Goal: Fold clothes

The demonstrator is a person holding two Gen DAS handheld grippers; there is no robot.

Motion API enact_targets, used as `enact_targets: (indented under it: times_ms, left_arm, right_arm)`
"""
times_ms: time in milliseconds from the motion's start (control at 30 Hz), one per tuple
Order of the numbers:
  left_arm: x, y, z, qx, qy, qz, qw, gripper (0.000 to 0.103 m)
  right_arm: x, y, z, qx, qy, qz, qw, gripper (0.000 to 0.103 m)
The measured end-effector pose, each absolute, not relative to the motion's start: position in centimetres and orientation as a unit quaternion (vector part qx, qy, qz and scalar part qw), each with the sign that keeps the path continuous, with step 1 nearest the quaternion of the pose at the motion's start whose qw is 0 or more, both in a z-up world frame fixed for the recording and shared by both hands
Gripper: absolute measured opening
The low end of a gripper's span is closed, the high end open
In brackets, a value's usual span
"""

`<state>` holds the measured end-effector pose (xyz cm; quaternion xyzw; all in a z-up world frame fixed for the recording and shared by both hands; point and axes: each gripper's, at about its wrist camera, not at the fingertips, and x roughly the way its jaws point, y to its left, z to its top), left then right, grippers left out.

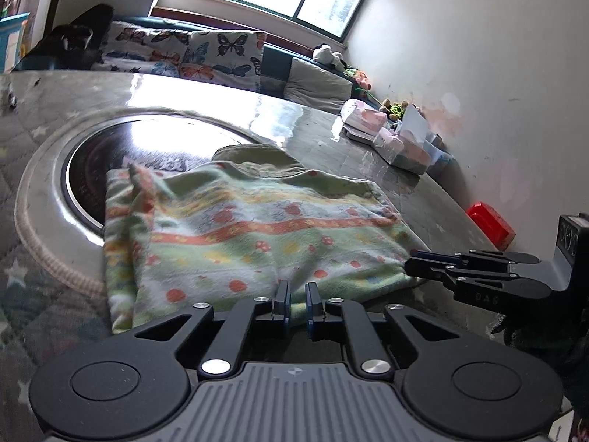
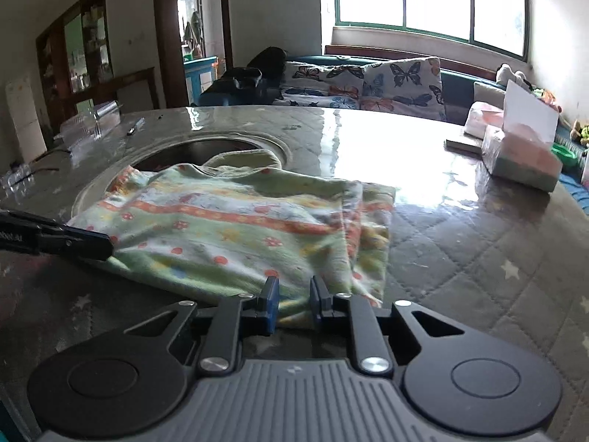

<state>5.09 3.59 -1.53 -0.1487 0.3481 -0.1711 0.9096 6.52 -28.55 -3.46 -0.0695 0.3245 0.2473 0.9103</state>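
The garment, a small fleece piece in green with orange bands and dots, lies flat on the table just ahead of both claws, its far part reaching over the rim of a round sunken well in the tabletop. One side already looks turned in: a long strip of cloth lies doubled over along the edge to the left of the left claw, and the same strip shows to the right of the right claw. So I judge the fold as partly made, with the near hem yet to be carried over and the piece squared off.

Both claws are narrowed to a slim gap at that near hem. Cloth runs between the right claw's pads and it looks pinched there; the left claw sits on the hem too, and in the right wrist view its tip meets the cloth edge, so it appears to grip as well.

Beyond the claws and off toward the wall stand clear plastic boxes with pink contents and a white card; a red block lies near the wall. These are well apart from the garment. The well under the far edge is the likeliest snag, since cloth could sag into it
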Motion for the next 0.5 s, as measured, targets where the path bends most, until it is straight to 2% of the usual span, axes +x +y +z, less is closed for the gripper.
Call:
enact_targets:
  times_ms: [367,500]
  left_arm:
    - [3.6,7.4,-1.7,-0.205,0.355,-0.123,0.904,0.009]
    - [3.3,7.2,-0.8,-0.194,0.35,-0.119,0.909,0.009]
  right_arm:
    - [6.5,-28.6,-3.0,-0.081,0.328,0.253,0.906,0.016]
    - [6.3,-28.1,-1.9,-0.079,0.311,0.265,0.909,0.017]
